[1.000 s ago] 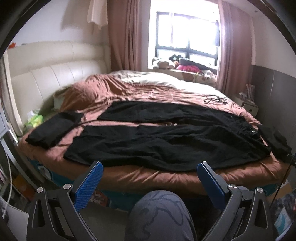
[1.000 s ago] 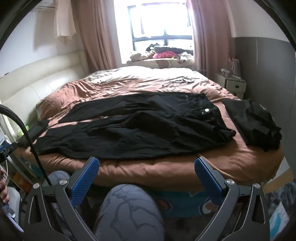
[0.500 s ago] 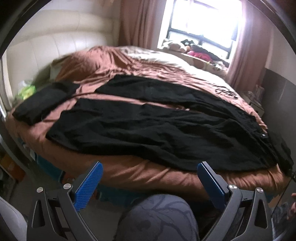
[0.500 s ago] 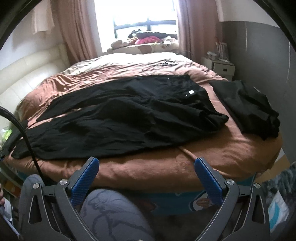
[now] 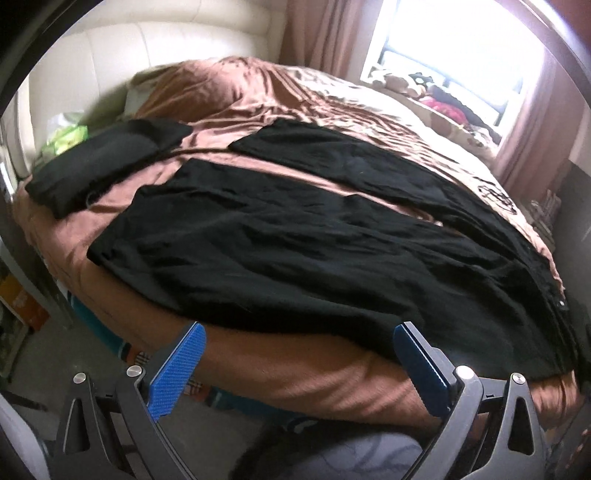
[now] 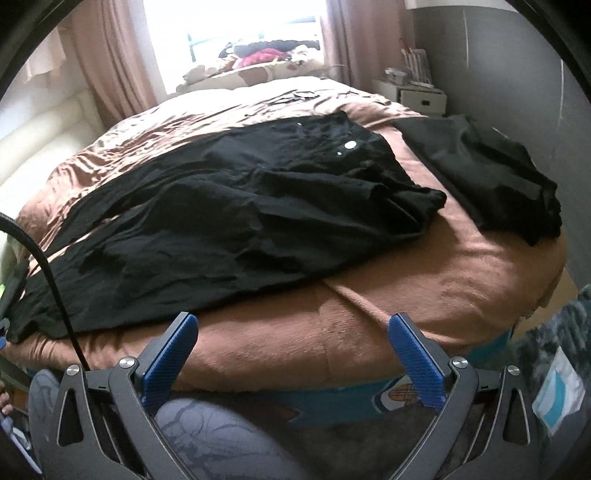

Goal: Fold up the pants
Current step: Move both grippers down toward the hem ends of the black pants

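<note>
Pants: lying unfolded across the brown bedspread, black, 2 legs stretching toward 10 o'clock in the left wrist view, waistband end sitting toward 3 o'clock.
Pants in right wrist view: spreading from 9 o'clock to 2 o'clock, with a pale round button showing near the waistband at 1 o'clock.
Left gripper: hovering at 6 o'clock just off the near bed edge, 2 blue fingers standing wide apart, gripping nothing, right fingertip overlapping the near hem of the pants in view.
Right gripper: hovering at 6 o'clock over the bedspread edge, blue fingers spreading wide, holding nothing, sitting apart from the pants.
Folded dark garment: resting at 9 o'clock in the left wrist view, beside the leg ends.
Second dark garment: lying crumpled at 2 o'clock in the right wrist view, just beside the waistband, not touching.
Headboard: standing cream and padded at 11 o'clock.
Window: glowing at 12 o'clock, with pink curtains hanging at its sides.
Knee: showing in grey patterned fabric at 6 o'clock.
</note>
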